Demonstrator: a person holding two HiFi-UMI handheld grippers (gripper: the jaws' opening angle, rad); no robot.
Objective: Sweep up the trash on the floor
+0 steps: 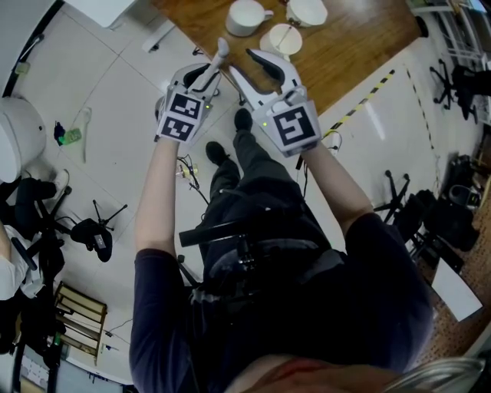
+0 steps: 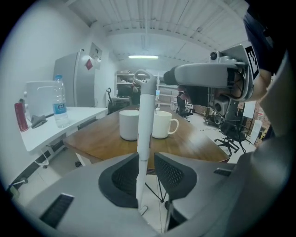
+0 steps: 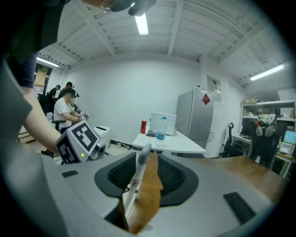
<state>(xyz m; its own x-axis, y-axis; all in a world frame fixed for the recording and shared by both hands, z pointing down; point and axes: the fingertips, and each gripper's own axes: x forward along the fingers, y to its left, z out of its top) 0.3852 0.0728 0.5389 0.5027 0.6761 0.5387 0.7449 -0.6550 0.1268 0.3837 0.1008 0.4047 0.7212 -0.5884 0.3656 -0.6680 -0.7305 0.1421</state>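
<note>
A white broom handle [image 1: 218,61] stands upright between my two grippers, above the edge of the wooden table [image 1: 345,46]. My left gripper [image 1: 209,77] is shut on the handle [image 2: 143,134], whose ring-shaped end rises over the table. My right gripper [image 1: 239,61] is open. The handle's grey tip [image 3: 142,155] leans at the left side of the right gripper's [image 3: 147,176] wide gap, with table wood showing beside it. On the white floor far to the left lie a green scrap [image 1: 69,137] and a white scrap [image 1: 83,123]. The broom's head is hidden.
Three white cups [image 1: 245,17] sit on the table. Office chairs stand at the left [image 1: 96,230] and the right [image 1: 406,203]. Yellow-black tape [image 1: 360,104] crosses the floor. A white side table holds a water bottle [image 2: 60,109]. A seated person [image 3: 64,109] is at the far wall.
</note>
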